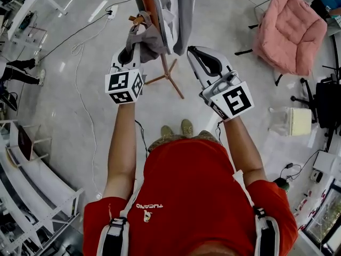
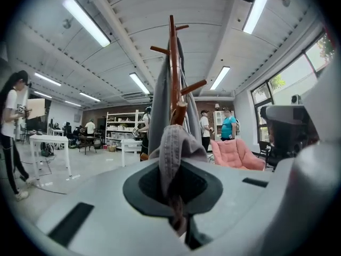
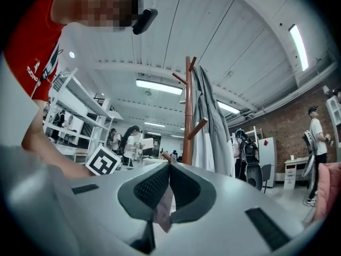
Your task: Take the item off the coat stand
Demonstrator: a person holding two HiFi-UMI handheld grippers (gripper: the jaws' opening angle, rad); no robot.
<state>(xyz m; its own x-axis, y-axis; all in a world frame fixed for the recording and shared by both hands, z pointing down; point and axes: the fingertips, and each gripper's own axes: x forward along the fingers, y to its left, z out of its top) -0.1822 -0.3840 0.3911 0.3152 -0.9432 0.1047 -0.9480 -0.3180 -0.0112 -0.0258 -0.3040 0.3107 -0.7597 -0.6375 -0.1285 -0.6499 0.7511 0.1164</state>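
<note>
Left: we had the left gripper (image 2: 173, 199) pinched on the grey garment (image 2: 171, 143) | Right: right gripper (image 3: 168, 169) pressed together, empty | Call: we reckoned lift up clear of the peg (image 2: 179, 112) on the coat stand (image 2: 173, 63), not sideways.

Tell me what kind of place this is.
Probably a large open workshop or lab: white shelving racks, work tables, ceiling strip lights, and cables trailing across the polished floor.

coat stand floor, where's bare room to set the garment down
Bare floor lies between the coat stand and the pink chair, and left of the cable. It is crowded at the stand, where the left claw grips the grey garment.
</note>
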